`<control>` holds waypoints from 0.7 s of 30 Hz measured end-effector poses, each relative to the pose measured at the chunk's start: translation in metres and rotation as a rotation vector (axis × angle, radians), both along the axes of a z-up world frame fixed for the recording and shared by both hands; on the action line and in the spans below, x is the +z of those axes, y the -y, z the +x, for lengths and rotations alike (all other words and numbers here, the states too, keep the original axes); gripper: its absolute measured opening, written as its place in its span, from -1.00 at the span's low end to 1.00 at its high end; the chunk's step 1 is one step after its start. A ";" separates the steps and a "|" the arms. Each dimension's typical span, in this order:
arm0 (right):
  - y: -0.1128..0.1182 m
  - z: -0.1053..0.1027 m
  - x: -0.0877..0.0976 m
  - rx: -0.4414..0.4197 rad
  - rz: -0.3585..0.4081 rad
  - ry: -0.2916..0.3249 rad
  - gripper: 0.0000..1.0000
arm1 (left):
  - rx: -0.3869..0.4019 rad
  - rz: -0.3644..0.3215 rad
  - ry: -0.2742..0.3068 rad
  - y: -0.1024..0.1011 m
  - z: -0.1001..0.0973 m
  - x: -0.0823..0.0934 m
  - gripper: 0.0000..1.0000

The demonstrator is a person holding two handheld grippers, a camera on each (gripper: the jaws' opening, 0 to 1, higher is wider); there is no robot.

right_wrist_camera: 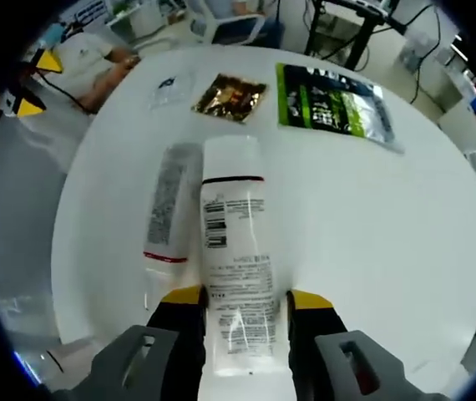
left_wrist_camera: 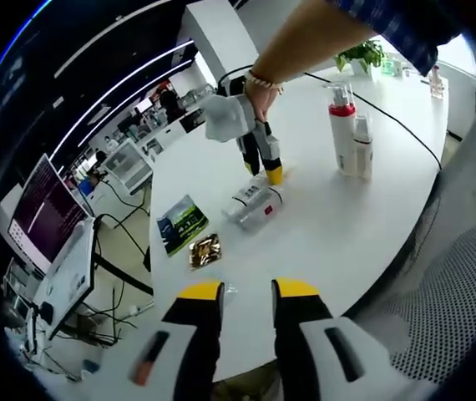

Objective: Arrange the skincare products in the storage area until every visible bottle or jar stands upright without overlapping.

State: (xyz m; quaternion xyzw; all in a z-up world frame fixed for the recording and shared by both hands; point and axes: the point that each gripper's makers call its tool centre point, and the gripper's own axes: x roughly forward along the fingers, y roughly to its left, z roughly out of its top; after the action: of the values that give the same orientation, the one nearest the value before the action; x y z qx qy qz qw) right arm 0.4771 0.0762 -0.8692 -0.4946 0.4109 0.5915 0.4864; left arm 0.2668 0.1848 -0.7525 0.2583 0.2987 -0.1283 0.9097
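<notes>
Two white bottles lie side by side on the round white table (right_wrist_camera: 372,242). My right gripper (right_wrist_camera: 246,299) has its jaws against both sides of the larger white bottle (right_wrist_camera: 234,251), which still rests flat. A slimmer tube with a red band (right_wrist_camera: 167,209) lies touching it on the left. In the left gripper view a person's hand holds the right gripper (left_wrist_camera: 271,174) tips-down at the lying bottles (left_wrist_camera: 255,203). A pump bottle with a red collar (left_wrist_camera: 342,125) and a white bottle (left_wrist_camera: 361,149) stand upright together behind. My left gripper (left_wrist_camera: 248,291) hovers open over the near table edge, holding nothing.
A green packet (right_wrist_camera: 334,104), a gold sachet (right_wrist_camera: 231,96) and a small clear sachet (right_wrist_camera: 169,88) lie flat beyond the bottles. A black cable (left_wrist_camera: 392,121) crosses the table's far side. A monitor (left_wrist_camera: 50,213) stands off the table. The left gripper (right_wrist_camera: 37,83) appears far off.
</notes>
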 end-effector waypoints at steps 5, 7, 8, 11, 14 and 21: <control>0.001 0.006 -0.003 -0.016 -0.062 0.010 -0.30 | -0.011 0.008 -0.008 0.001 -0.001 -0.002 -0.50; 0.004 0.007 -0.004 -0.034 -0.086 0.014 -0.30 | -0.009 0.009 -0.007 0.001 -0.001 -0.001 -0.50; 0.002 0.008 -0.005 -0.017 -0.098 0.017 -0.29 | -0.007 0.007 -0.008 0.001 -0.001 -0.001 -0.50; 0.003 0.006 -0.005 -0.020 -0.111 0.020 -0.28 | -0.007 0.010 -0.014 0.001 -0.001 -0.002 -0.50; 0.004 0.008 -0.004 -0.020 -0.100 0.016 -0.28 | -0.003 0.024 -0.013 -0.001 -0.001 -0.003 -0.50; 0.003 -0.004 -0.001 -0.022 -0.113 0.031 -0.32 | 0.001 0.031 -0.014 -0.001 -0.001 -0.003 -0.50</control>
State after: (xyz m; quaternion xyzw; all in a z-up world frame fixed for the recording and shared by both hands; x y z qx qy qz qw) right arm 0.4732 0.0732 -0.8707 -0.5258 0.4415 0.5543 0.4705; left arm 0.2656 0.1862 -0.7555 0.2715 0.3073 -0.1252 0.9034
